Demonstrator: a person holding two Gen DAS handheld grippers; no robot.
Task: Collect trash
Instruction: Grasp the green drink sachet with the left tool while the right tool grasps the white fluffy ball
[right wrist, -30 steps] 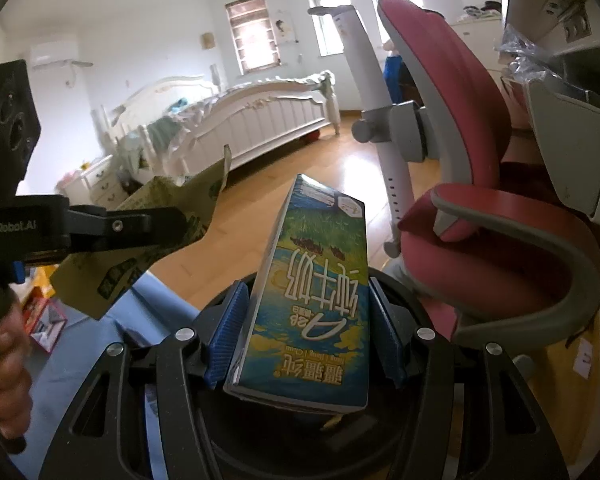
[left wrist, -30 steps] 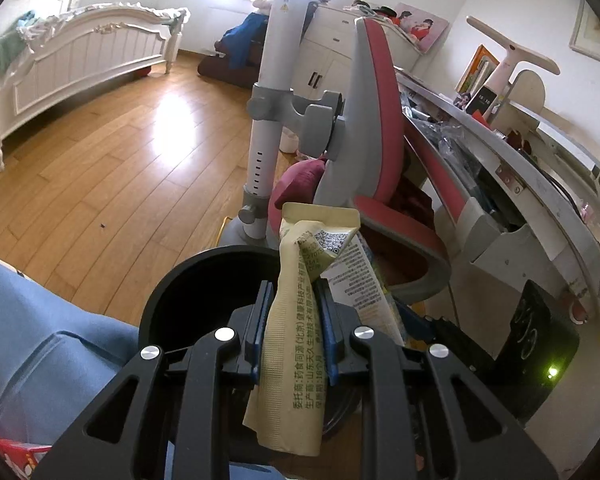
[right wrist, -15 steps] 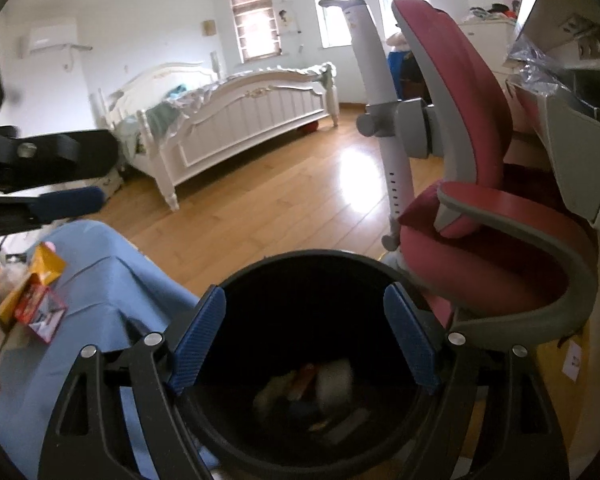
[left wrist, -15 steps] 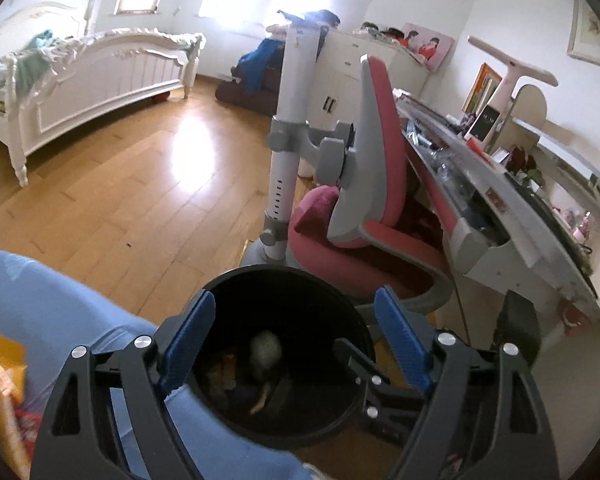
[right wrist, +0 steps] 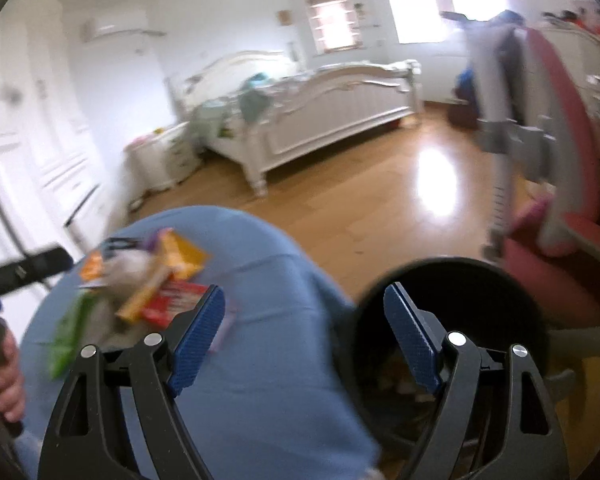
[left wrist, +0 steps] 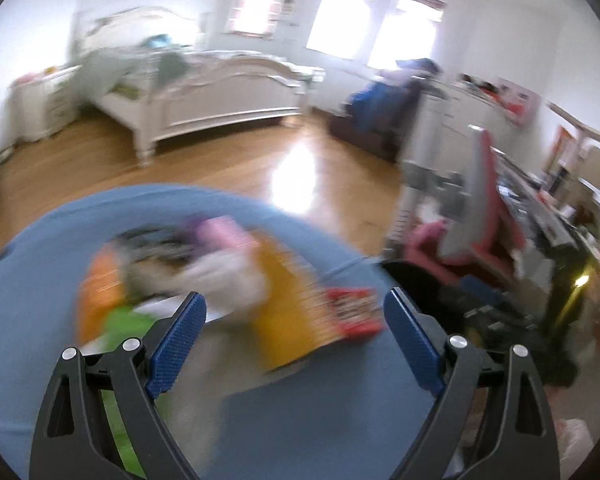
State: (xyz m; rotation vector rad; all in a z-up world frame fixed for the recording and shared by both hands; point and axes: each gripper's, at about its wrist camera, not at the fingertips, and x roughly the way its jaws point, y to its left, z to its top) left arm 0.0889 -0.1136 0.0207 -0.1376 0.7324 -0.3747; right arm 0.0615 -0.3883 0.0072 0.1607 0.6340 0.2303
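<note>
Gaping wide with nothing between its blue pads, the left gripper (left wrist: 295,334) hangs over a pile of trash (left wrist: 220,280) on the blue-covered counter (left wrist: 320,412). Motion blur smears the pile, so only colours read: an orange wrapper (left wrist: 96,296) on the pile's left edge, a yellow packet (left wrist: 288,312) on its right half, a red packet (left wrist: 354,312) at its right end, and something green (left wrist: 126,320) at the near left.

The right gripper (right wrist: 304,336) is spread just as wide and also grips nothing. Its left pad lies over the counter (right wrist: 260,360) beside the pile, and its right pad lies over the mouth of the black bin (right wrist: 460,276), which stands just right of the counter's edge. In the right wrist view the pile (right wrist: 140,284) sits on the counter's far left part, well apart from the bin. There a yellow-orange stick wrapper (right wrist: 142,294) has its long axis running from near left to far right, and a green wrapper (right wrist: 68,336) lies along the same slant, nearer the camera. Dim scraps show inside the bin.

Left of the pile, a hand (right wrist: 6,372) grips a black handle.
</note>
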